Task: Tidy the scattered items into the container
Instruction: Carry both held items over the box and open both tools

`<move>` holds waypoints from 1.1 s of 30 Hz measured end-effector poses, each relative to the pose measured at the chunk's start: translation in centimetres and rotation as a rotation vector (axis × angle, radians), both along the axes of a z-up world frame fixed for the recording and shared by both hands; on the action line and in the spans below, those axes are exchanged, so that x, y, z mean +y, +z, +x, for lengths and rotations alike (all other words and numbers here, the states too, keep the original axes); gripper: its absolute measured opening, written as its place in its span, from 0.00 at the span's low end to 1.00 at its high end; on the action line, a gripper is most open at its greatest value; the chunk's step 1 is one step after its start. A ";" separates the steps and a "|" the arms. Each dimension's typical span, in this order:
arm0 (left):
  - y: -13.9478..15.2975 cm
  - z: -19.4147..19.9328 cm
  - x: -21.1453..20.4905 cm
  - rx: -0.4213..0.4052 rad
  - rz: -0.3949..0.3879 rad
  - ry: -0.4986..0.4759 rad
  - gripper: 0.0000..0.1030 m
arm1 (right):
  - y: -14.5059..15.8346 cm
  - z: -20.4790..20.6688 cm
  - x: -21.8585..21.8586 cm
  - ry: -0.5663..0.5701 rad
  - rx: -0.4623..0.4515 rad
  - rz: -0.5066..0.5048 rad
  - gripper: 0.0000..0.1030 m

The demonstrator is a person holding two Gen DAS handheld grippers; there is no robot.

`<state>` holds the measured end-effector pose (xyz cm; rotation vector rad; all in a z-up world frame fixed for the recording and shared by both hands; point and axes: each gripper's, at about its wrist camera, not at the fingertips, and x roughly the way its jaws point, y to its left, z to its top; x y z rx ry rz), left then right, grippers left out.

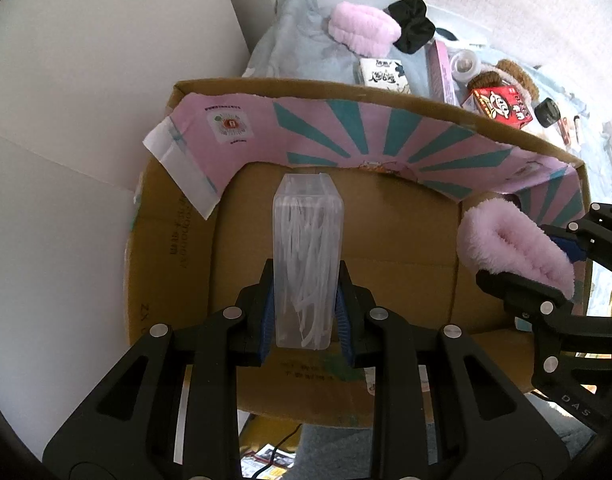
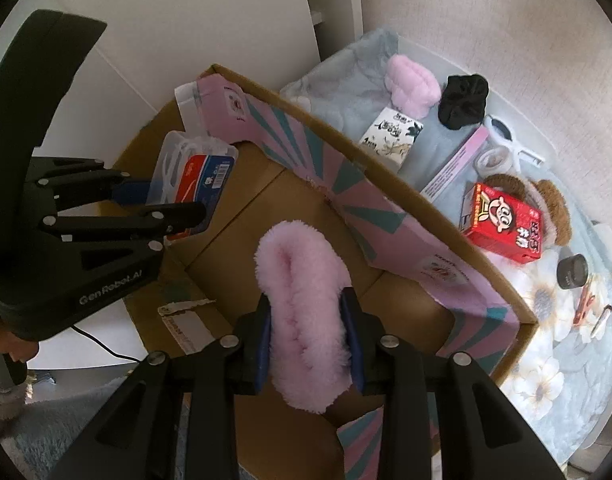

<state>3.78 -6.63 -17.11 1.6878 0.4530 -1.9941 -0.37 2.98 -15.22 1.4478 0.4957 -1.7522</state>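
While held over the cardboard box [image 1: 405,216], floss case [image 1: 307,256], pink scrunchie [image 2: 302,320].

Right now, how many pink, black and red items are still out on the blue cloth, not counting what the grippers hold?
Pink: 2, fluffy band and long box
Black: 2, scrunchie and small jar
Red: 1, carton
Total: 5

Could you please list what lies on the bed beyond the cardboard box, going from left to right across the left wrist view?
Pink fluffy band → black scrunchie → clear round jar → red snack box → small black jar.
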 end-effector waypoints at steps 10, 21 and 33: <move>-0.7 0.0 -0.6 -0.024 -0.005 0.029 0.23 | -0.4 -0.5 -0.2 -0.013 -0.006 0.022 0.29; 0.1 0.1 0.4 0.010 -0.054 0.038 0.87 | -0.5 -0.9 0.3 -0.074 -0.014 0.027 0.71; 2.6 1.0 0.3 0.093 -0.089 0.072 0.91 | 0.1 0.3 0.7 -0.061 0.011 0.045 0.83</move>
